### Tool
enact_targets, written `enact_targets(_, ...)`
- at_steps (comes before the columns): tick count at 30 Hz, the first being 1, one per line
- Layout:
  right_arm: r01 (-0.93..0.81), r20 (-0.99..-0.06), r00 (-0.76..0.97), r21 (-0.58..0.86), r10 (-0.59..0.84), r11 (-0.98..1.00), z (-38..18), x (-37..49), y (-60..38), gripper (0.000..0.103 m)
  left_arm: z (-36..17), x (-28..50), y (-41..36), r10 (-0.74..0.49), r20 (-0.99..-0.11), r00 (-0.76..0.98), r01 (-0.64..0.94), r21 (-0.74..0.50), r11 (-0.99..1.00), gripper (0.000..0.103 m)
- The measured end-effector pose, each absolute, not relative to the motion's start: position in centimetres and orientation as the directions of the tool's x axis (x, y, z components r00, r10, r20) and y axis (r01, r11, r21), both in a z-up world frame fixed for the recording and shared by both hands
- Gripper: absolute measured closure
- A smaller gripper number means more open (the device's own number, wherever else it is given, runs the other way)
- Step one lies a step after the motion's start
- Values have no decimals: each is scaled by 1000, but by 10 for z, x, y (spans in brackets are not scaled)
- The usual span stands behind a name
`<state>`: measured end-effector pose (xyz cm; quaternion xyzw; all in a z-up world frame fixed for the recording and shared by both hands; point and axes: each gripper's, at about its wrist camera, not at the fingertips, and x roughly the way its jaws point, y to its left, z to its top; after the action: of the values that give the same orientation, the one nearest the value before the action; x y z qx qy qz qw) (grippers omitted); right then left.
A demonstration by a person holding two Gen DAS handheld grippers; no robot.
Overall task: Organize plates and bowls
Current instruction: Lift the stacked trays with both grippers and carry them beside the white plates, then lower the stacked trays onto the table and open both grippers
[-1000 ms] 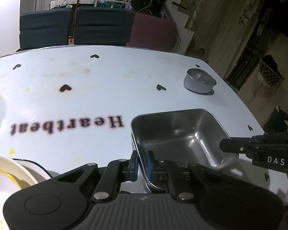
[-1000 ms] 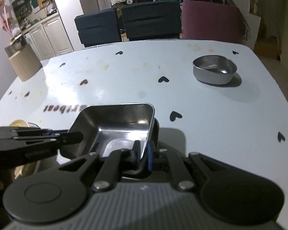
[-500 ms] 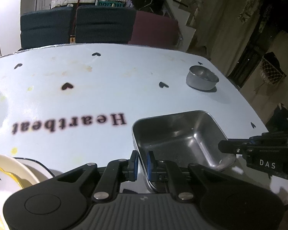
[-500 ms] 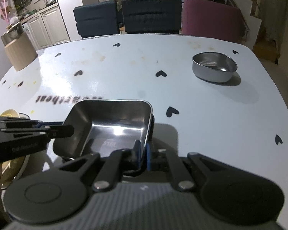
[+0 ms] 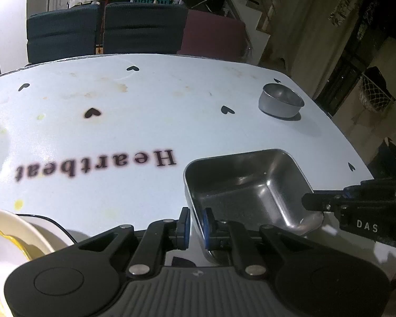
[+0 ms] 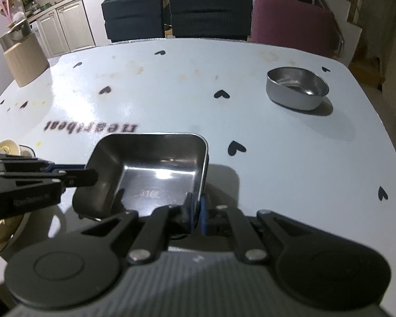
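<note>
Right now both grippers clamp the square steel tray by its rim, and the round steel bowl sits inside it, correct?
Not quite. The round steel bowl stands apart on the table, far right, as the right wrist view shows. Both the left gripper and right gripper do clamp the square steel tray rim.

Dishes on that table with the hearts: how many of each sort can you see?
Square steel dish, held at opposite rims by the left hand-held gripper and the right hand-held gripper: 1
Round steel bowl: 1
Cream ceramic dishes, stacked at the edge, exact number unclear: at least 2
Total: at least 4
</note>
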<state>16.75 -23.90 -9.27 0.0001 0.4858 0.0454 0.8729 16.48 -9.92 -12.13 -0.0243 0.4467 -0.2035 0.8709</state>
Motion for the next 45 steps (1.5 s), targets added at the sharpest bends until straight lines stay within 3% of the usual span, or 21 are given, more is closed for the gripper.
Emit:
enact_targets(4, -77, -858, 509, 35, 70, 996, -96, 169, -238, 96, -123, 165, -98, -378, -768, 517, 335, -224, 915, 87)
enact_targets(7, -65, -867, 496, 19, 49, 998, -101, 171, -239, 86, -122, 165, -99, -376, -768, 518, 335, -222, 916, 87)
enact_targets(15, -18, -870, 473, 151, 141, 988, -110, 175, -256, 89, -124, 166, -99, -377, -765, 522, 335, -223, 915, 87)
enact_targets(30, -17, -867, 476, 157, 146, 987, -113, 169, -252, 90, -122, 166, -100, -385, -762, 520, 342, -228, 912, 88)
enact_targets(35, -13, -849, 503, 183, 165, 983, -107, 168, -255, 87, -117, 164, -99, -405, -761, 507, 343, -253, 904, 79)
enact_targets(40, -6, -828, 538, 185, 159, 983, -97, 166, -257, 68, -109, 159, -99, -422, -751, 508, 344, -272, 899, 69)
enact_targets(43, -9, -811, 567, 165, 140, 986, -88, 165, -258, 58, -102, 156, -99, -437, -735, 519, 348, -286, 893, 59)
enact_targets(45, -14, -797, 589, 158, 136, 987, -81, 164, -258, 50, -97, 155, -99, -447, -723, 527, 349, -296, 889, 45)
